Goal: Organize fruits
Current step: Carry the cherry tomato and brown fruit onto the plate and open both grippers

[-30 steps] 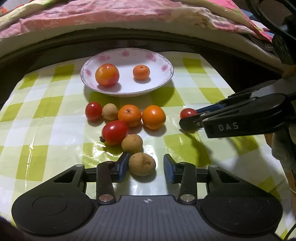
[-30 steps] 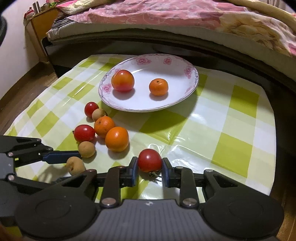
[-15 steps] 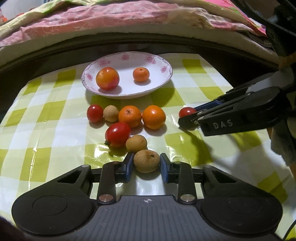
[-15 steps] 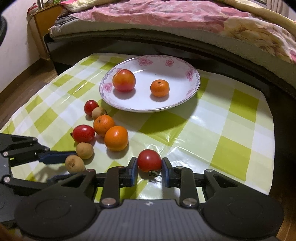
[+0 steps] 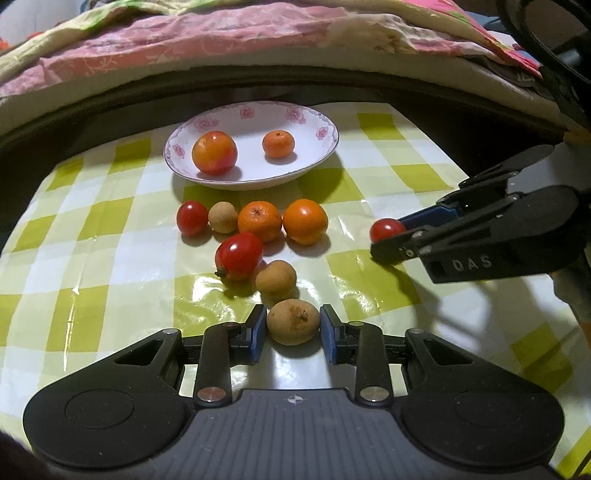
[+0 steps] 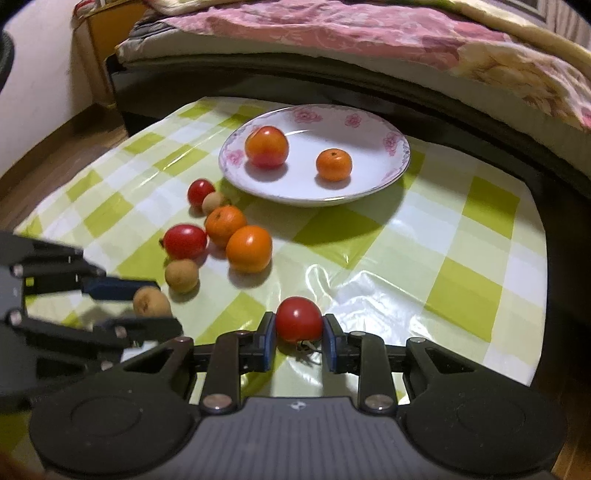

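Note:
My left gripper (image 5: 293, 328) is shut on a brown longan (image 5: 293, 322) and holds it a little above the checked cloth. My right gripper (image 6: 299, 332) is shut on a red tomato (image 6: 298, 319), stem down, also off the cloth. Each gripper shows in the other's view: the right one (image 5: 391, 240) with its tomato, the left one (image 6: 155, 306) with its longan. A white flowered plate (image 5: 325, 127) holds a large orange-red fruit (image 5: 214, 152) and a small mandarin (image 5: 278, 144).
Loose fruit lies between plate and grippers: two oranges (image 5: 259, 220) (image 5: 305, 220), two red tomatoes (image 5: 191, 218) (image 5: 239, 256) and two longans (image 5: 222, 217) (image 5: 276, 276). A bed with a pink quilt (image 6: 332, 26) stands behind the low table; wooden floor (image 6: 55, 162) is at left.
The left gripper closed on the brown longan and lifted it slightly. The right gripper kept its grip on the tomato and rose a little.

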`<action>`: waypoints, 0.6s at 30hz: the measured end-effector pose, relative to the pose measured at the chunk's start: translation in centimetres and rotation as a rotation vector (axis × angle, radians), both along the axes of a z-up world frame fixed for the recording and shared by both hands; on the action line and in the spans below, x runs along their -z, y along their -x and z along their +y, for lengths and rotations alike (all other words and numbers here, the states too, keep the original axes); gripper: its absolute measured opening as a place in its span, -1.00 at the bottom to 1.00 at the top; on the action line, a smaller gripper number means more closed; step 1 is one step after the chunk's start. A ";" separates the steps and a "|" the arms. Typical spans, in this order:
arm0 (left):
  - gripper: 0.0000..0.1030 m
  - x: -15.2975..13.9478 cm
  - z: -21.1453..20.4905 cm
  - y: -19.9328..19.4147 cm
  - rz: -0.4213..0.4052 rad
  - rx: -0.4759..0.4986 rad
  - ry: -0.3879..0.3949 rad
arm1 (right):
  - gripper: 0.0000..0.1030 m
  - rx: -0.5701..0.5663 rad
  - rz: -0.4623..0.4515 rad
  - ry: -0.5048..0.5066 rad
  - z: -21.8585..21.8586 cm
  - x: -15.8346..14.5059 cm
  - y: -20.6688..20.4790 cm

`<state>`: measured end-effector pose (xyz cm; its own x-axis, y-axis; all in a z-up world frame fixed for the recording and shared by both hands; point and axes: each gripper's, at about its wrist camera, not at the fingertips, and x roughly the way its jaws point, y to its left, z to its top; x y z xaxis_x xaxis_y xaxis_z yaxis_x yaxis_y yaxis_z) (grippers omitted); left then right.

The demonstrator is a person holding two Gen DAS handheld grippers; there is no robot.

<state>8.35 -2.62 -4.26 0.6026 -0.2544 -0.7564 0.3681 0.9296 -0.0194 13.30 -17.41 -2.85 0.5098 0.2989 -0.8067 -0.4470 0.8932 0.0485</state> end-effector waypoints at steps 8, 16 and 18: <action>0.11 0.2 0.1 0.4 -0.035 0.003 -0.024 | -0.12 -0.006 -0.011 0.008 0.1 0.0 -0.1; -0.08 0.1 -0.2 0.8 -0.023 0.018 -0.002 | -0.11 -0.002 -0.023 0.017 0.1 0.1 -0.2; -0.19 0.1 -0.4 1.0 -0.013 0.024 0.005 | -0.12 0.005 -0.016 0.017 0.1 0.0 -0.2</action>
